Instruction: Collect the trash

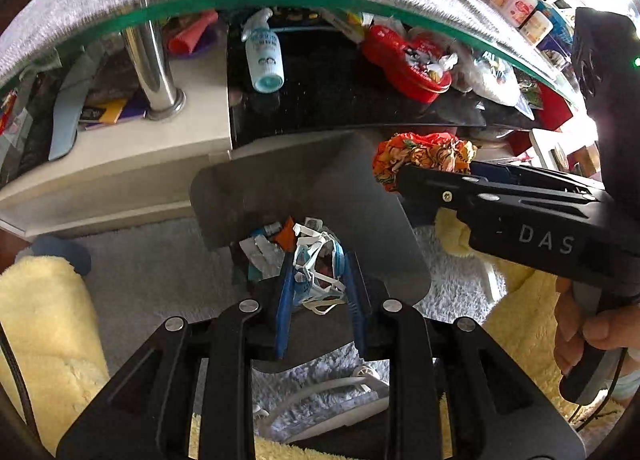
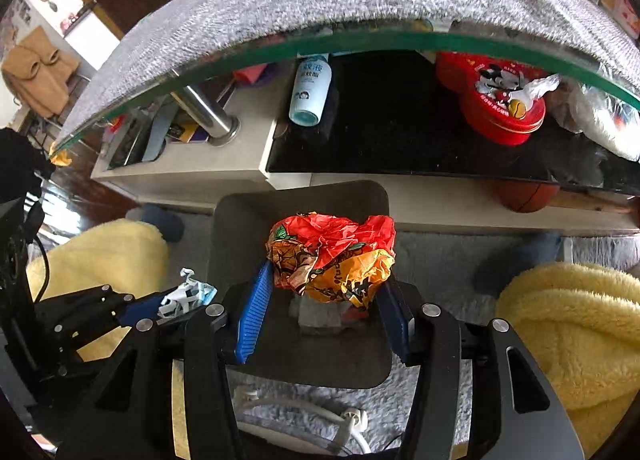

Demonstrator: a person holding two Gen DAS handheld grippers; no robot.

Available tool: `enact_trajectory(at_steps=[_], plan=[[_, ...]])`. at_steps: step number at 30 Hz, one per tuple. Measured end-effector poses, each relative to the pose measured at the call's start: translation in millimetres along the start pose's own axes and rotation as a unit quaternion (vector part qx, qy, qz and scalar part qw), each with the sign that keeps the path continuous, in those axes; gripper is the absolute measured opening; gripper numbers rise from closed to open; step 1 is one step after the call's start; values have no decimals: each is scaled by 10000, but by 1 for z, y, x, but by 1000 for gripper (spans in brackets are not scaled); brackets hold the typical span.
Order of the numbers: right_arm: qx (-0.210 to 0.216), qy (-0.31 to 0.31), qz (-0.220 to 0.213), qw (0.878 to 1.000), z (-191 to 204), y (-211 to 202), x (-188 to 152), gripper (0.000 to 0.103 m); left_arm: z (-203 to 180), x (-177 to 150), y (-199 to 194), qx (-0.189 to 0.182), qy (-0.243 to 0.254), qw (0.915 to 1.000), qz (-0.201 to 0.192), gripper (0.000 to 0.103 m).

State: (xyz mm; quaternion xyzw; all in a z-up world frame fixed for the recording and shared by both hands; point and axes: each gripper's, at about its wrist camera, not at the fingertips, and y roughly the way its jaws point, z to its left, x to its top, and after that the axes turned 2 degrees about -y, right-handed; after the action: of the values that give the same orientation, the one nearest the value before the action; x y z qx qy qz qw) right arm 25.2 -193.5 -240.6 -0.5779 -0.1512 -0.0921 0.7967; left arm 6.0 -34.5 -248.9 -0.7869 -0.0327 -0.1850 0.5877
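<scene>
Two pieces of trash are held over the grey bin [image 2: 224,228], a mask [image 1: 318,272] clamped in the left gripper [image 1: 320,292] and a wrapper [image 2: 332,256] in the right gripper [image 2: 324,300], neither yet dropped onto scraps already inside.

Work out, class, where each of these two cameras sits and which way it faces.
Left wrist: on the left gripper, looking down into the grey bin; it holds a crumpled face mask; the right gripper and hand show.
Right wrist: on the right gripper, above the bin, holding an orange-red wrapper; left gripper shows.
Shared: bin, white bottle, red tin.
</scene>
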Motion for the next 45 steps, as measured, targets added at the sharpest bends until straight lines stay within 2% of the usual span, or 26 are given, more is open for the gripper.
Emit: enact_trajectory(at_steps=[2,4,6,11,16,21,26,31,34,38,45], plan=[[28,35,17,10000,-2,0,1,56,2,1,3,7,-44,10000,50,29],[55,73,42,9999,-3,1,3,62,3,1,4,20,-65,10000,67,36],[110,116,46,9999,-4,2,5,68,4,3,4,61,-83,9999,65,48],[63,226,-36,9997,-9,-2,9,78,9,5,0,215,-124,9997,43,64],[-141,295,-154,9993,-20,-10,13,97,15,9,-12,502,-136,9986,-129,82],[-256,329,-329,9986,-25,-27,12,99,16,15,-28,592,-162,9977,-270,94],[-436,165,-677,9966,-18,-56,17,99,8,22,-56,687,1,9958,-604,95],[-764,63,-1301,9885,-9,-101,24,100,3,29,-90,776,-17,9919,-1009,95],[-1096,-47,-1796,9776,-3,-132,25,100,2,32,-120,948,-51,9854,-1412,95],[-1549,-84,-2282,9612,3,-170,26,100,2,36,-158,981,-188,9759,-1941,95],[-1737,-183,-2855,9423,16,-218,21,100,-4,37,-210,1014,-275,9581,-2666,95]])
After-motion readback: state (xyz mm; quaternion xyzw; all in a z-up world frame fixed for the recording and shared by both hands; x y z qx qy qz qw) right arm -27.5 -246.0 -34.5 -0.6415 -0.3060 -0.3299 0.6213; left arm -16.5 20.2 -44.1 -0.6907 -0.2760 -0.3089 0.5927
